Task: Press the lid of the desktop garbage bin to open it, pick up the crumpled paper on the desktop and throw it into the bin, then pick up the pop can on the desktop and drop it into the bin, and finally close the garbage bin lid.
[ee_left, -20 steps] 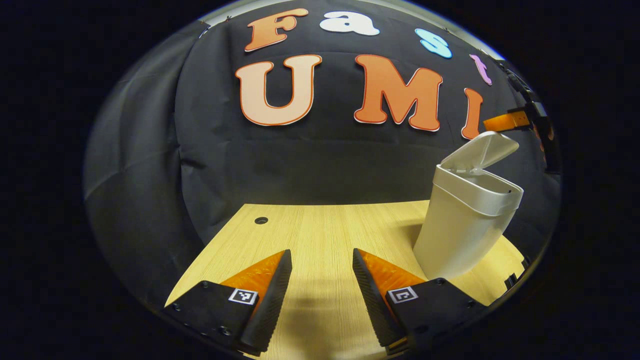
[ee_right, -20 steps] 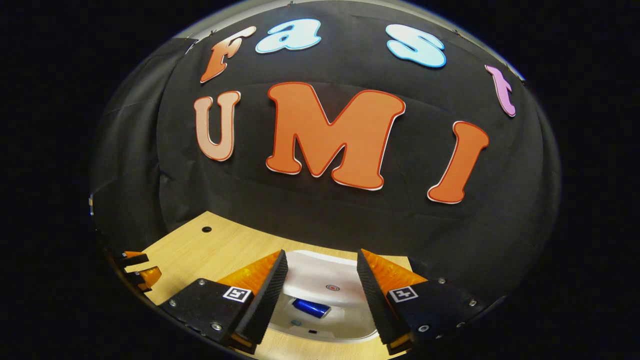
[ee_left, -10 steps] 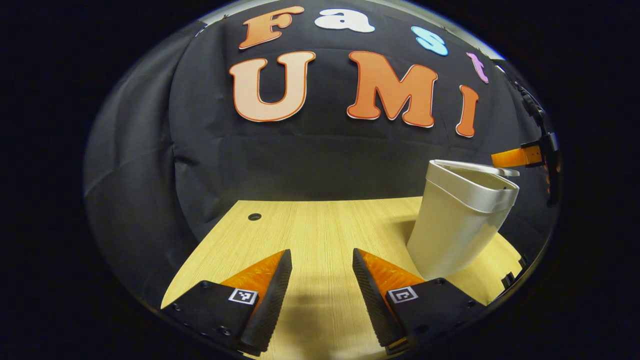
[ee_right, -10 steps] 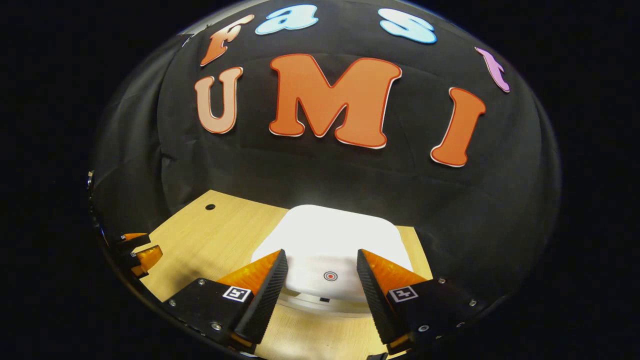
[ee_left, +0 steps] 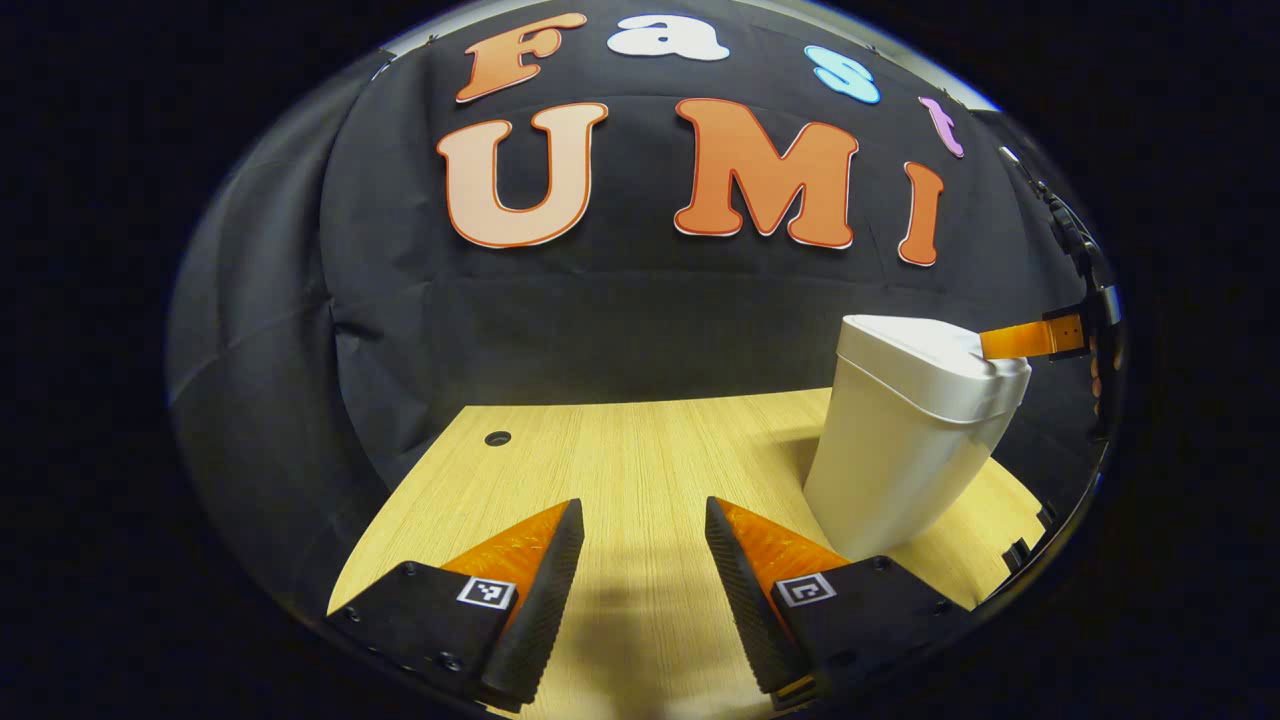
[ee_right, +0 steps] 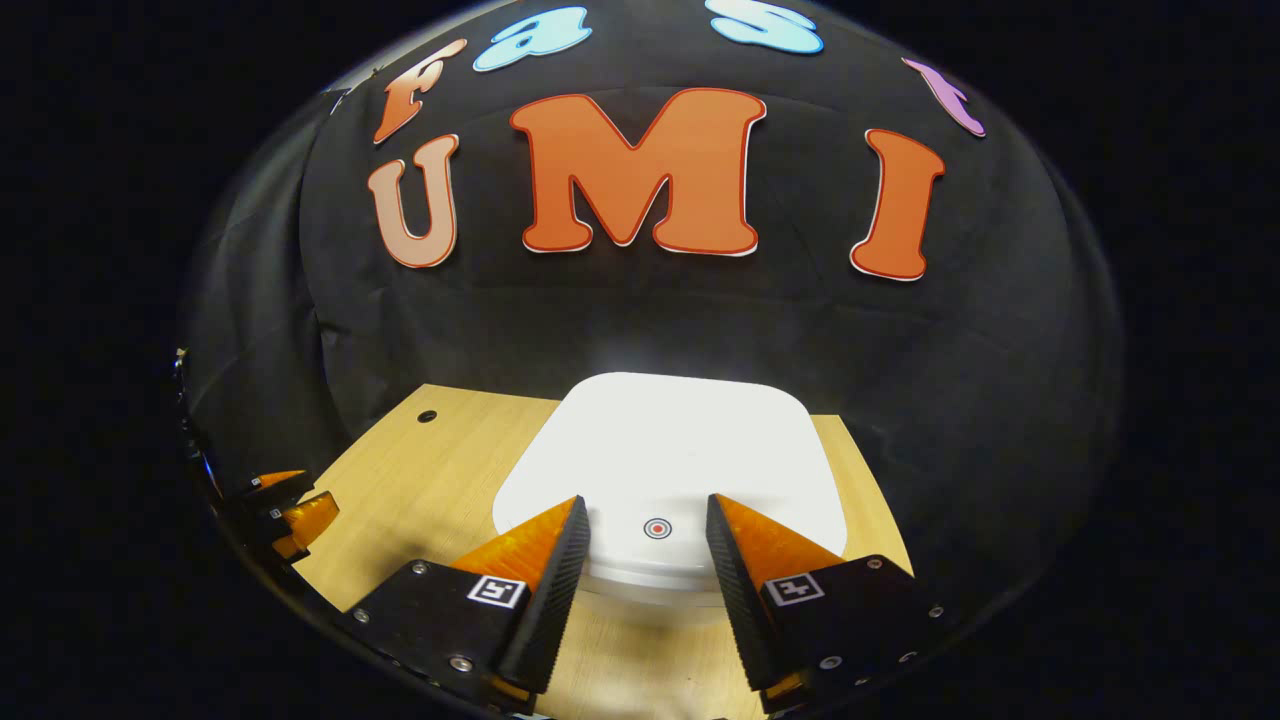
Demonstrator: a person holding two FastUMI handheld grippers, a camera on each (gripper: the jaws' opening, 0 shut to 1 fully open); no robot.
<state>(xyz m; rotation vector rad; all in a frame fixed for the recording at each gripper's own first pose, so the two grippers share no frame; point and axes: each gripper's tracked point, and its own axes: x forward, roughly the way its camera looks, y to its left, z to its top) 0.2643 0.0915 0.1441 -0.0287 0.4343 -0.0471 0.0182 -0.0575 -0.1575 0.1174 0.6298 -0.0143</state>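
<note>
Left gripper view: my left gripper (ee_left: 640, 520) hangs low over the wood-grain tabletop (ee_left: 620, 470), its jaws spread wide apart with nothing between them but bare tabletop. To its right stands the white desktop garbage bin (ee_left: 890, 460), upright on the tabletop, tapering toward its base, with its lid (ee_left: 925, 355) lying flat on the rim, so the bin is shut. At the lid's near-right edge, one finger of my right gripper (ee_left: 1030, 340) reaches in from the right and appears to touch the lid's top; from this angle I cannot tell whether it presses or merely rests there. A small round hole (ee_left: 497, 438) shows in the tabletop at far left, near the black cloth wall (ee_left: 620, 320). Right gripper view: my right gripper (ee_right: 645, 510) looks down on the lid (ee_right: 680, 440) from just above its front edge, jaws open wide and holding nothing, one finger to each side of a small red ring mark (ee_right: 657, 528) on the lid. The fingertips (ee_right: 575, 510) lie over the lid's front part, though contact cannot be judged here. The bin's body (ee_right: 640, 585) is seen as a narrow band under the lid. The left gripper (ee_right: 285, 505) appears at the far left edge, well apart from the bin, over the tabletop (ee_right: 420, 480). The same round hole (ee_right: 427, 415) lies near the back left corner.
</note>
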